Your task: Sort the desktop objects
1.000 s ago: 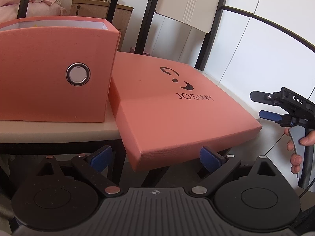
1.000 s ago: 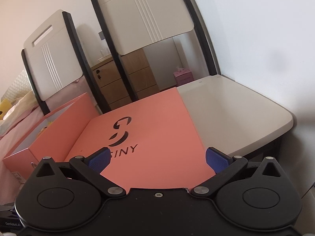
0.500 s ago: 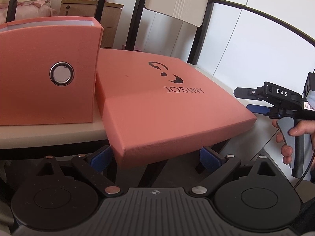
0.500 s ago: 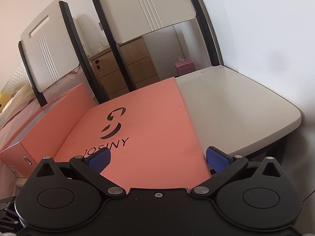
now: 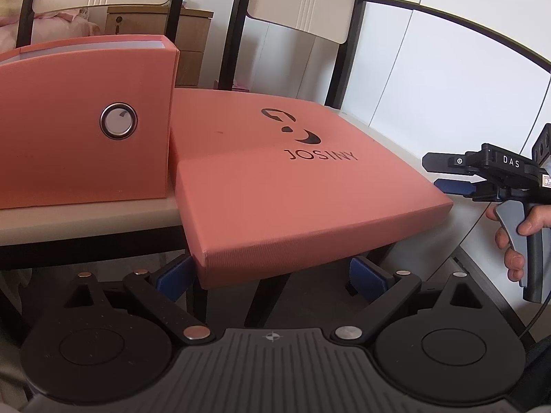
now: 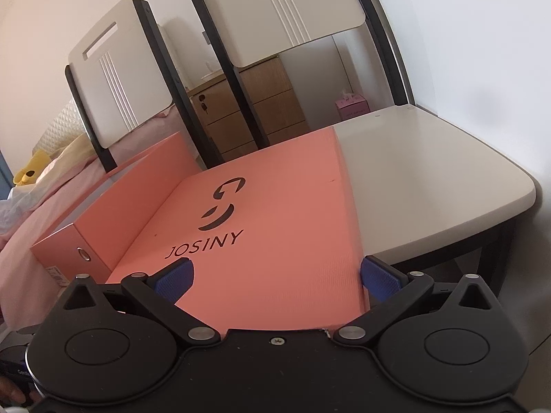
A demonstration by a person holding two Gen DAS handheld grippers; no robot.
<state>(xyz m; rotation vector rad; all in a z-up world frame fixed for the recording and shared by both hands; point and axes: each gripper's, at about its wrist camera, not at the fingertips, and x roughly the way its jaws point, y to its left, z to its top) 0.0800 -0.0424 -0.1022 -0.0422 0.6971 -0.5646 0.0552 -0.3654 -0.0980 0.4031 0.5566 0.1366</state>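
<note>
A coral box [image 5: 82, 130] with a metal ring on its front stands open-topped on the left chair seat [image 5: 86, 220]. Its flat coral lid [image 5: 275, 186], printed JOSINY, lies right beside it, and the near corner juts past the seat edge. My left gripper [image 5: 272, 275] is open, its blue pads level with the lid's near corner, one on each side. My right gripper [image 5: 444, 175] hovers open just off the lid's right corner, held by a hand [image 5: 516, 237]. In the right wrist view the lid [image 6: 275, 227] fills the gap between the open right gripper [image 6: 277, 282] pads, and the box [image 6: 113, 216] stands to its left.
Two cream chairs with black frames stand side by side; the right seat [image 6: 430, 186] is bare beyond the lid. Chair backs [image 6: 275, 7] rise behind. Further back are a wooden drawer cabinet [image 6: 251, 113], a pink tissue box [image 6: 353, 106] and pink bedding [image 6: 41, 206].
The right gripper has come closer to the lid's right corner. The left gripper has shifted right along the seat front. Both stay open, and the lid and box keep their places.
</note>
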